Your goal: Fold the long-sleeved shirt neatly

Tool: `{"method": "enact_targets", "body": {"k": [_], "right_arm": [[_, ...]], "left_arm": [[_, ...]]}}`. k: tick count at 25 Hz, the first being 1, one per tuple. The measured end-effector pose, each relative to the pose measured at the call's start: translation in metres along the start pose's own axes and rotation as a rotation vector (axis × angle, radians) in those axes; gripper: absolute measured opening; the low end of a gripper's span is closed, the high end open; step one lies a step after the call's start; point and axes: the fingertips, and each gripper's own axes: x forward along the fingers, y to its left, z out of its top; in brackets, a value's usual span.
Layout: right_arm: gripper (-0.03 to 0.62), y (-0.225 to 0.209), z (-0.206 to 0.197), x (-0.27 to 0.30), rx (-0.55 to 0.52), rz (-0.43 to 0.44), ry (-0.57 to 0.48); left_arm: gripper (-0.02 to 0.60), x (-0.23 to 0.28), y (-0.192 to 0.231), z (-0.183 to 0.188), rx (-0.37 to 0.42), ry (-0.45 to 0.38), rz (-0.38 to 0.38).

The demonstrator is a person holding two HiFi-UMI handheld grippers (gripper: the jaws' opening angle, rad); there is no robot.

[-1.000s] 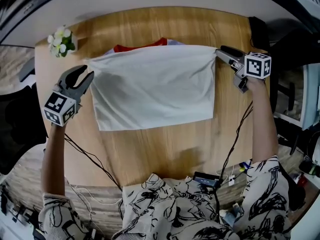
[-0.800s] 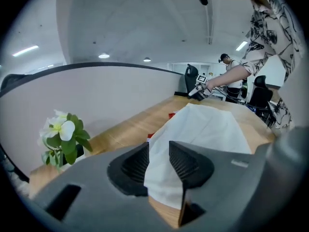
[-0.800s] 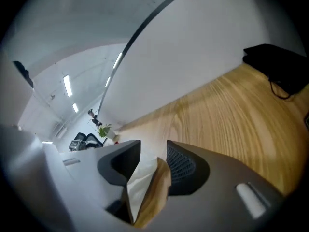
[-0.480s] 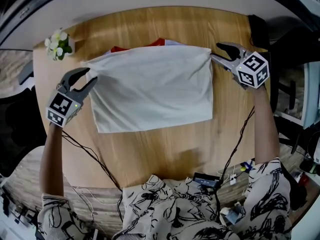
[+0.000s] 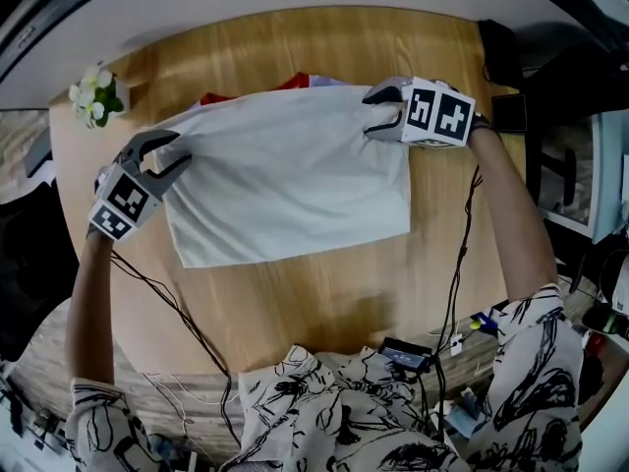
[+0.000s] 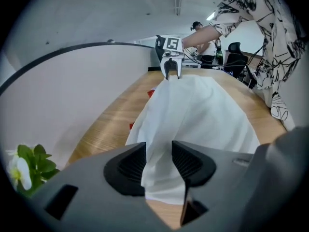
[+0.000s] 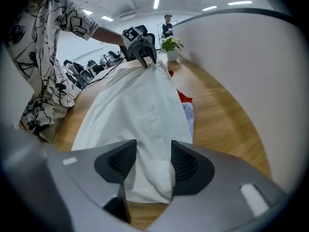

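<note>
A white long-sleeved shirt (image 5: pixel 285 175) lies folded into a rectangle on the wooden table (image 5: pixel 324 293), with its red collar (image 5: pixel 295 82) peeking out at the far edge. My left gripper (image 5: pixel 180 150) is at the shirt's far left corner, and its jaws are opening with white cloth (image 6: pixel 198 110) between them. My right gripper (image 5: pixel 371 114) is over the far right corner. Its jaws are opening too, around a bunched edge of the shirt (image 7: pixel 140 105). Each gripper view shows the other gripper across the cloth: the right gripper (image 6: pixel 171 71) and the left gripper (image 7: pixel 145 57).
A small pot of white flowers (image 5: pixel 93 96) stands at the table's far left corner, close to my left gripper. Black cables (image 5: pixel 167 303) trail from both grippers over the near table edge. A dark object (image 5: pixel 501 52) sits beyond the far right corner.
Both grippers moved inward onto the shirt's far corners. The right one swung left and rolled over so its marker cube faces up. The left one dipped onto the cloth.
</note>
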Motion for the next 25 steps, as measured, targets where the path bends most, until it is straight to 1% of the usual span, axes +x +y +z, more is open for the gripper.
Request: {"method": "enact_targets", "body": {"k": [2,4,6,8,11,13,15,17,19,23,25], "right_arm": [[0.24,-0.001,0.005,0.003,0.015,0.044,0.003],[0.239,-0.001,0.014,0.001,0.043,0.07,-0.037],[0.239,0.0,0.027,-0.004,0.05,0.069,-0.089],[0.238,0.001,0.046,-0.005,0.04,0.061,-0.146],[0.238,0.006,0.085,-0.004,0.027,0.071,-0.256],[0.238,0.01,0.115,-0.003,0.016,0.093,-0.323],[0.238,0.016,0.139,0.004,-0.003,0.121,-0.358],[0.238,0.022,0.157,0.015,-0.02,0.153,-0.367],[0.239,0.028,0.166,0.03,-0.028,0.189,-0.352],[0.239,0.028,0.162,0.055,-0.018,0.244,-0.303],[0.242,0.03,0.16,0.062,0.005,0.285,-0.296]], "left_arm": [[0.168,0.002,-0.001,-0.003,-0.011,0.005,-0.017],[0.134,0.003,-0.002,-0.004,-0.022,0.005,-0.029],[0.017,0.0,-0.001,0.0,-0.004,-0.007,-0.021],[0.017,-0.005,0.003,0.009,0.012,-0.038,-0.001],[0.017,-0.018,0.009,0.029,0.024,-0.109,0.042],[0.017,-0.025,0.012,0.041,0.063,-0.141,0.072],[0.017,-0.03,0.011,0.049,0.127,-0.158,0.099],[0.015,-0.035,0.009,0.058,0.189,-0.178,0.119],[0.015,-0.041,0.006,0.067,0.236,-0.202,0.133],[0.015,-0.051,0.004,0.079,0.293,-0.256,0.164],[0.015,-0.056,0.004,0.082,0.299,-0.283,0.176]]}}
